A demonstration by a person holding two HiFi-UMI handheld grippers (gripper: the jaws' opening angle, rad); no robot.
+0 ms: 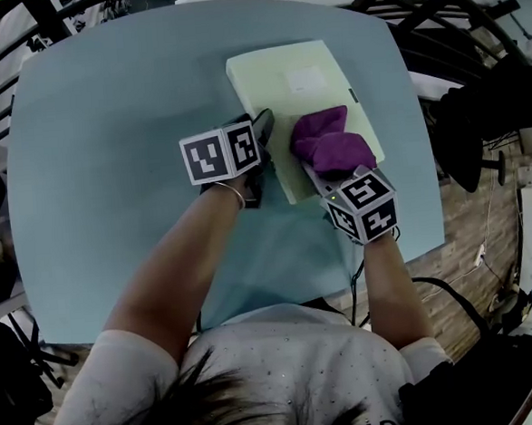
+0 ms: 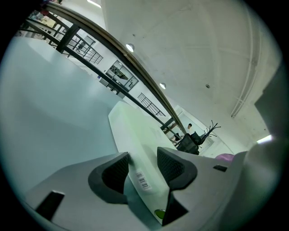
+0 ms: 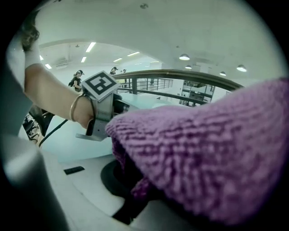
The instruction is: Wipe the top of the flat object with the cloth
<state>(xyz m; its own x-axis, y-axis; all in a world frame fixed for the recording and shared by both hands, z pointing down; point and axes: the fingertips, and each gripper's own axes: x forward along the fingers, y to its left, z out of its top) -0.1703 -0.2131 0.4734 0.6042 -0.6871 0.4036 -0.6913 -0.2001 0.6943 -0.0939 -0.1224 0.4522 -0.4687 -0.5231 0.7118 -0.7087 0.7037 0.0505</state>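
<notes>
There are two claws, the left claw (image 2: pixel 142 170) and the right claw (image 1: pixel 321 178). There are two marker cubes, the left cube (image 1: pixel 219 153) and the right cube (image 1: pixel 364 206). One flat thing (image 1: pixel 284 79) sits between the left claw's jaws, with one barcode sticker (image 2: pixel 142 180) there. One purple cloth (image 1: pixel 327 141) is in the right claw. One white label (image 1: pixel 307 79) lies ahead of it. One blue table (image 1: pixel 124 126) is under both claws. One bracelet (image 1: pixel 231 193) sits behind the left claw.

Head camera looks steeply down over the pale blue rounded worktop (image 1: pixel 107 154). The camera on the left tool (image 2: pixel 142 169) skims low along the cream flat rectangular slab (image 2: pixel 135 131). The one on the right tool (image 1: pixel 325 177) sits tight behind the purple knitted cloth (image 3: pixel 203 149), facing the left tool.
</notes>
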